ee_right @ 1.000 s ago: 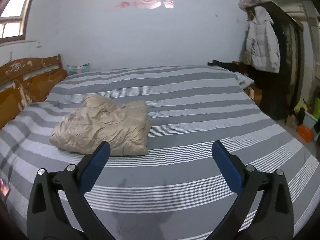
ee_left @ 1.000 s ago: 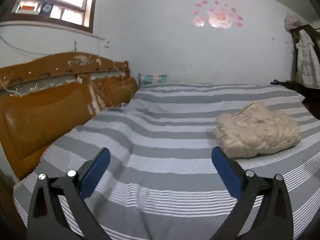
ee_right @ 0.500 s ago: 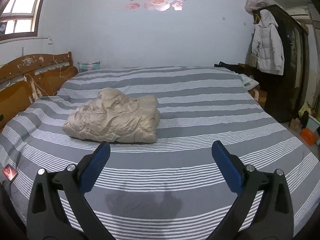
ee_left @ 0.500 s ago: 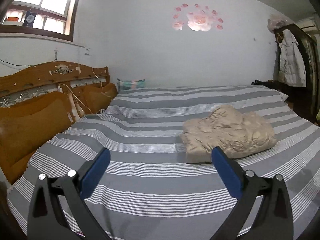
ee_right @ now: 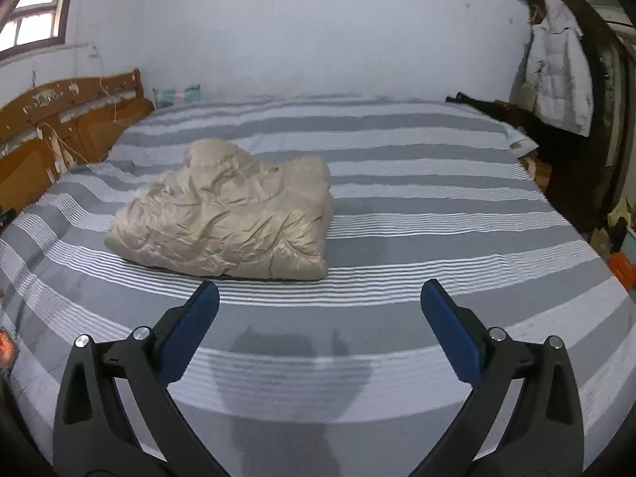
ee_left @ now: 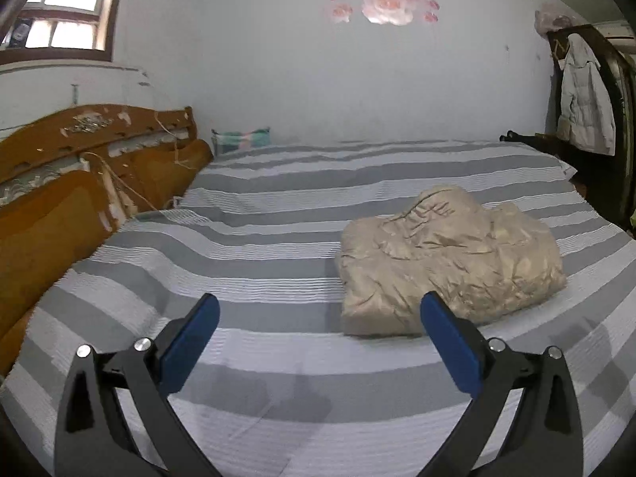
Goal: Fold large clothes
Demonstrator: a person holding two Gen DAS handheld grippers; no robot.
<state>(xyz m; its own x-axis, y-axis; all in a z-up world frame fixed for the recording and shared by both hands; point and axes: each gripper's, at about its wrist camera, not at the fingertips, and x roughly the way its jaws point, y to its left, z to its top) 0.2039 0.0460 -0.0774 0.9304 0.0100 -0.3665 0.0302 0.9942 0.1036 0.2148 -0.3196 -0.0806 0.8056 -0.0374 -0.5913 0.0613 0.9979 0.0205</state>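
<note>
Beige jacket [ee_right: 230, 214]; grey-white striped bedsheet [ee_right: 417, 183]; blue gripper pads [ee_right: 190, 334]; orange-brown headboard [ee_left: 59, 206].

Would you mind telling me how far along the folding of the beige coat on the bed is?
Done, apparently: the beige coat lies as a compact folded bundle on the striped bed.

In hand: nothing. The left gripper and right gripper are both empty, jaws wide apart, short of the bundle.

Left: perhaps only tidying the rumpled top; no other loose garment shows on the bed.

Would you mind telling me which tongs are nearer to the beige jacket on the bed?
Left. The left tongs hang open beside the beige jacket, one finger overlapping its near corner; the right tongs hang open short of its near edge.
</note>
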